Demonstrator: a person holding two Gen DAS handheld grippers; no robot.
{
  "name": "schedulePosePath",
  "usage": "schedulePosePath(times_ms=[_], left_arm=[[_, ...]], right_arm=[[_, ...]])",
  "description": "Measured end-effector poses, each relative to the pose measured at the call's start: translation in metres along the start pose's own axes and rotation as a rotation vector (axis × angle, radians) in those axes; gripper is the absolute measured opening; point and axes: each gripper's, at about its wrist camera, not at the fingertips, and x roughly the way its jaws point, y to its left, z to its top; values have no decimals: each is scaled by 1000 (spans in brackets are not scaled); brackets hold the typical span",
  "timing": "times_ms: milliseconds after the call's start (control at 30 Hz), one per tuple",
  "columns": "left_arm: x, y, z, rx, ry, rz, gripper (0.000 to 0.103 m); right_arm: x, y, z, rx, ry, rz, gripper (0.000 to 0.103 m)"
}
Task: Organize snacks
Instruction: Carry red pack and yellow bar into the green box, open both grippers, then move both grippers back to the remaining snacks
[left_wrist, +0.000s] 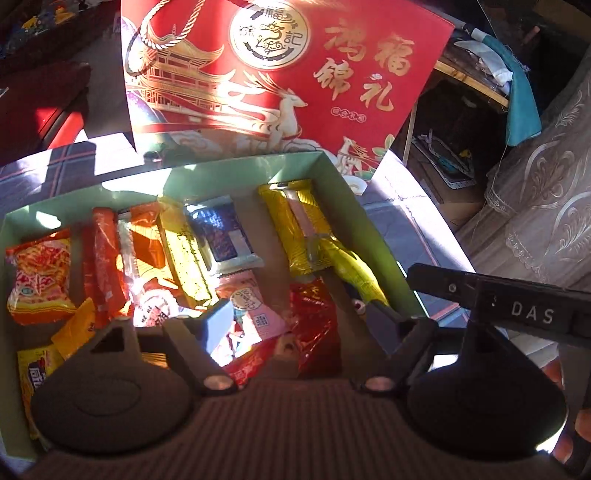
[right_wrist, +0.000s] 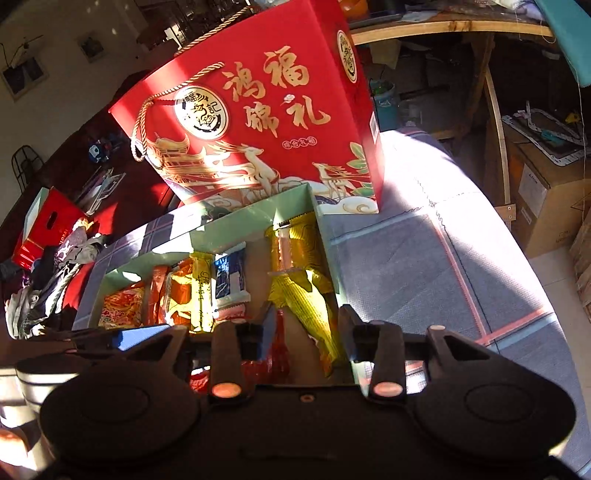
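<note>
A pale green open box (left_wrist: 325, 162) sits on a grey checked cloth and holds several snack packets: orange ones at the left (left_wrist: 40, 273), a blue one (left_wrist: 225, 236), gold ones at the right (left_wrist: 303, 229), a pink one (left_wrist: 255, 306) and a red one (left_wrist: 317, 321). My left gripper (left_wrist: 299, 317) is open and empty above the pink and red packets. My right gripper (right_wrist: 308, 325) is open and empty above the box's right side, over a gold packet (right_wrist: 317, 306). The box (right_wrist: 288, 206) also shows in the right wrist view. The right gripper's body (left_wrist: 517, 314) shows in the left wrist view.
A tall red gift box (left_wrist: 280, 66) with gold print and a rope handle stands right behind the green box; it shows in the right wrist view too (right_wrist: 258, 122). A small red box (right_wrist: 48, 229) and crumpled cloth lie left. A wooden table (right_wrist: 461, 26) and cartons stand right.
</note>
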Motion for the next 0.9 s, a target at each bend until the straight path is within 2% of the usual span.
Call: schedulePosePath(times_ms=[33, 67, 100, 167, 300, 467, 900], left_arm=[[-2, 5, -1, -5, -7, 8, 99], [-3, 7, -2, -8, -5, 9, 99], [-3, 9, -3, -9, 1, 9, 99], [-5, 10, -6, -3, 6, 18, 100], [-13, 9, -14, 23, 1, 43, 102], [-28, 9, -24, 29, -5, 50, 103], [-73, 12, -72, 69, -12, 58, 103]], right_arm=[[-4, -3, 0, 18, -11, 8, 58], [-6, -4, -1, 24, -20, 9, 77], [-10, -3, -3, 21, -36, -1, 84], [-14, 0, -6, 12, -39, -5, 84], [-19, 5, -12, 12, -43, -14, 92], [-25, 15, -19, -3, -34, -27, 96], [-58, 34, -66, -14, -8, -45, 101]])
